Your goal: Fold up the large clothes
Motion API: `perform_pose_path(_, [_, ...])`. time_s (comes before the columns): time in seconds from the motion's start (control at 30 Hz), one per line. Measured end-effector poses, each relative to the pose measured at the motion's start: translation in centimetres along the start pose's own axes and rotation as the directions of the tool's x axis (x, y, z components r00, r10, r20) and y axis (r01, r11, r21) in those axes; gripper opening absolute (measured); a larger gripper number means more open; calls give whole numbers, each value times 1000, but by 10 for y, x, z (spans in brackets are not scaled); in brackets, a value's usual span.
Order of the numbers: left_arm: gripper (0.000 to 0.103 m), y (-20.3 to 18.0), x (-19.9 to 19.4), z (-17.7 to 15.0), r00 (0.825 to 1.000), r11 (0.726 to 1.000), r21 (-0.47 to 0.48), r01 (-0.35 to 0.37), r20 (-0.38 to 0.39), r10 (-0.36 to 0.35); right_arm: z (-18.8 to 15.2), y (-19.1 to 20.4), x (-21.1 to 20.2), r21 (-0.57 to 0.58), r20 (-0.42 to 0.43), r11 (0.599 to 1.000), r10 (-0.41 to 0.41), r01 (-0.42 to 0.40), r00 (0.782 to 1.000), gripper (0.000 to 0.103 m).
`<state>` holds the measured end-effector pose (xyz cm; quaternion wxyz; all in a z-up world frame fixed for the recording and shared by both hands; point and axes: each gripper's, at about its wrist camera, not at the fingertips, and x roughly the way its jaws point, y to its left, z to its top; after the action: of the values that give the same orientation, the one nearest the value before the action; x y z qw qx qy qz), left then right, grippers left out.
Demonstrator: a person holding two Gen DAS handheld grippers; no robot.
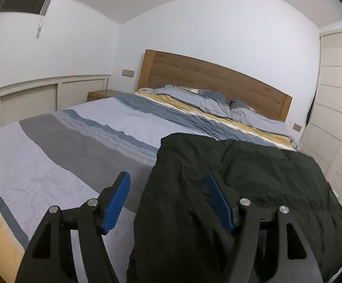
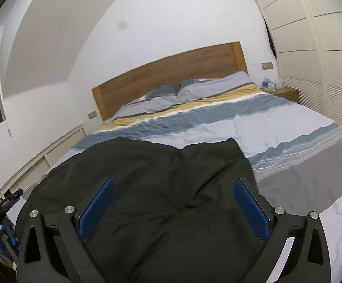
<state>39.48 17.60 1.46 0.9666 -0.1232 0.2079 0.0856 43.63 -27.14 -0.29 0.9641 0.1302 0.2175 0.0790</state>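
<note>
While a black garment (image 2: 161, 184) lies spread over the near end of the striped duvet (image 2: 277, 122), both of our grippers hang just above it with nothing clamped. Our left gripper (image 1: 168, 200) stands fairly wide at the garment's left edge, one blue pad (image 1: 116, 202) over bare bedding and the other over the dark cloth, which rises between them untouched. Our right gripper (image 2: 173, 202) stands at its widest over the middle of the fabric, its pads clear of it. The cloth is rumpled and already doubled in places, so we judge that a careless pinch could take up two layers, or the duvet beneath, and drag the bedding along. Against so dark a surface the hems are hard to read, and a grip set off the true edge would leave the fold crooked.
</note>
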Motion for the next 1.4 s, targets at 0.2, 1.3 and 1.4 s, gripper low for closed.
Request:
perform_pose_path(0.2, [67,-16,-10,-15,1000,999,39,-2,31,1,-16,23,-9,-13,2,999,36,-36,999,101])
perform_pose_path(1.3, [81,-94,-113,-69,996,992,113,57,-80,-48,-100,84,-78,-56,-145,995,-94,86,985,100])
perform_pose_path(1.4, [81,-113,-121,-84,990,988,133,81,-124,-64,-112,88,-88,-75,-171,991,-120,109,978,101])
